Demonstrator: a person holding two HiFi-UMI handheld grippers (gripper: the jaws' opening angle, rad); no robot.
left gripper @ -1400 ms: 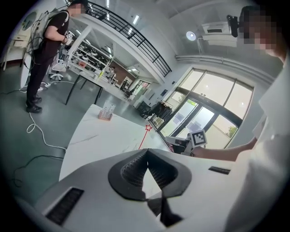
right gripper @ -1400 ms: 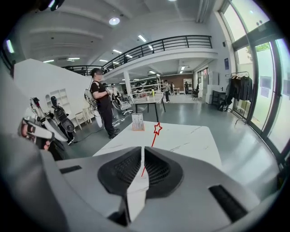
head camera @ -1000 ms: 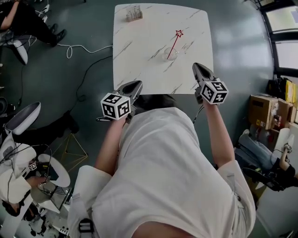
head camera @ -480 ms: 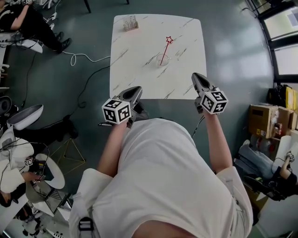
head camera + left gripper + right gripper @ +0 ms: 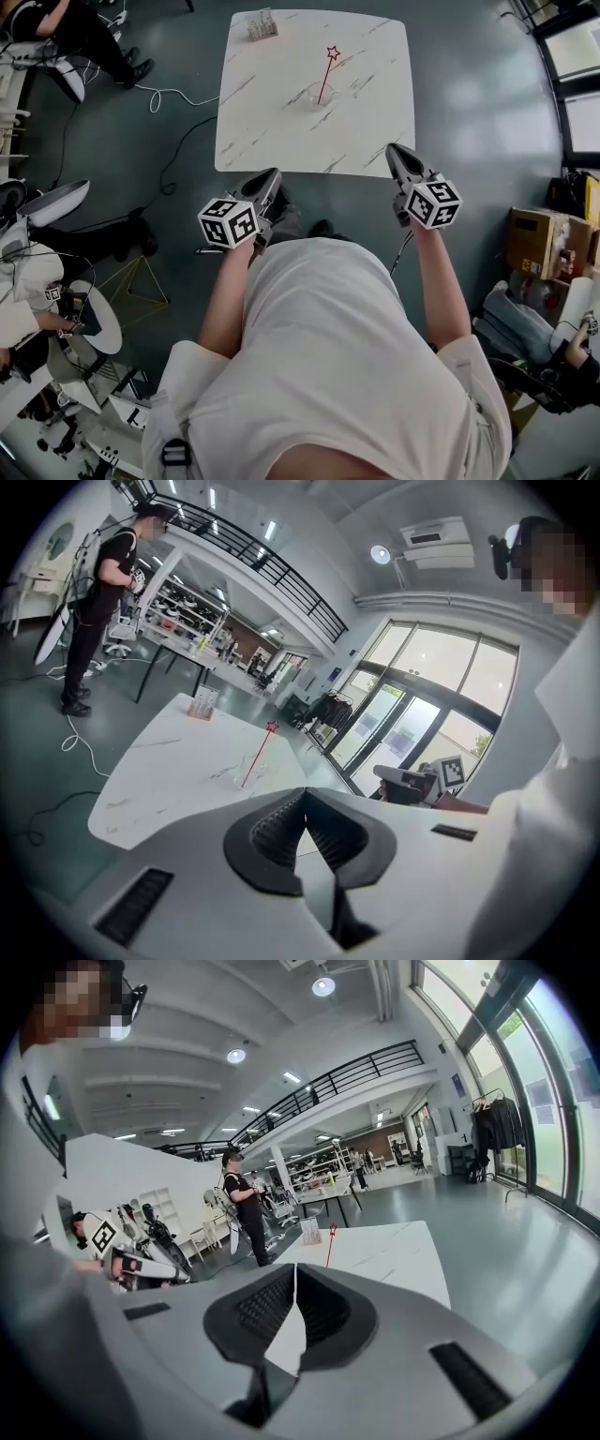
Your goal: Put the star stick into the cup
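The red star stick (image 5: 324,75) stands tilted in a clear cup (image 5: 319,95) near the middle of the white marble table (image 5: 272,131). Both grippers hang in front of the person's chest, short of the table's near edge. My left gripper (image 5: 271,176) is shut with nothing between its jaws. So is my right gripper (image 5: 395,151), also empty. In the left gripper view the star stick (image 5: 259,757) rises beyond the shut jaw tips (image 5: 302,797). The right gripper view has the star stick (image 5: 329,1245) far off past its shut tips (image 5: 294,1267).
A small holder (image 5: 262,25) sits at the table's far left corner. A white cable (image 5: 173,94) trails over the floor to the left. Cardboard boxes (image 5: 536,234) stand at the right. People sit at the left (image 5: 37,281), and one person stands beyond the table (image 5: 101,602).
The person has backed away from the table. Both grippers, which hung over its near edge, are now short of it. The stick and cup have stayed put.
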